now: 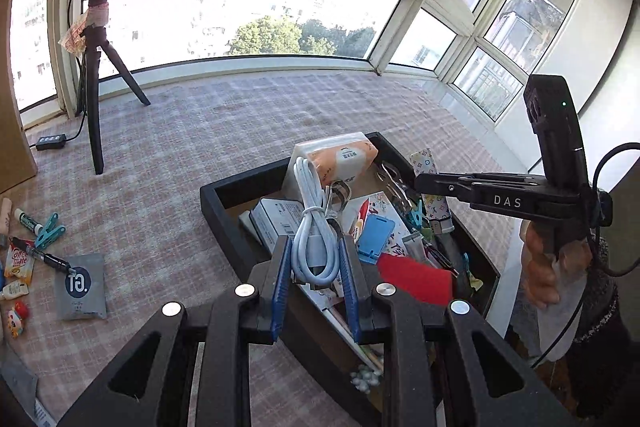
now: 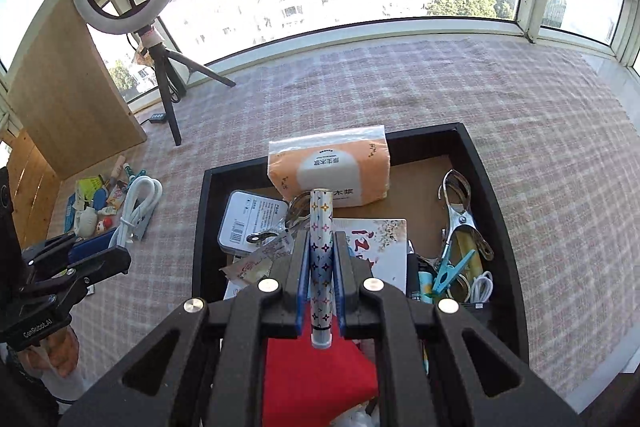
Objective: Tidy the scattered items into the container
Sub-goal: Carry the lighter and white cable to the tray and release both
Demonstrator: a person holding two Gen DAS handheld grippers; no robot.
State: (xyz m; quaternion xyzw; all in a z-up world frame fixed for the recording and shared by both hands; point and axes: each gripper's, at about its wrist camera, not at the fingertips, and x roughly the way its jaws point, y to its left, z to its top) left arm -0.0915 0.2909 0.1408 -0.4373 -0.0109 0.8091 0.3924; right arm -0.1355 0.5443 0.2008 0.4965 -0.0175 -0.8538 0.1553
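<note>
My left gripper (image 1: 316, 259) is shut on a coiled white USB cable (image 1: 314, 227) and hangs over the near left part of the black tray (image 1: 208, 195). In the right wrist view that gripper (image 2: 108, 247) sits to the left of the tray with the cable (image 2: 138, 201) sticking out. My right gripper (image 2: 322, 255) is shut on a white tube with coloured monogram print (image 2: 322, 243), above the tray (image 2: 472, 155). The left wrist view shows the right gripper (image 1: 420, 183) over the tray's right side. An orange tissue pack (image 2: 328, 167), a metal clamp (image 2: 460, 219) and a red cloth (image 2: 316, 367) lie in the tray.
Small items lie scattered on the checked cloth at the left: a teal clothespin (image 1: 50, 229), a marker (image 1: 40, 255), a grey sachet (image 1: 82, 285). A ring light on a tripod (image 1: 94, 87) stands at the back left beside a wooden board (image 2: 68, 99). Windows enclose the far side.
</note>
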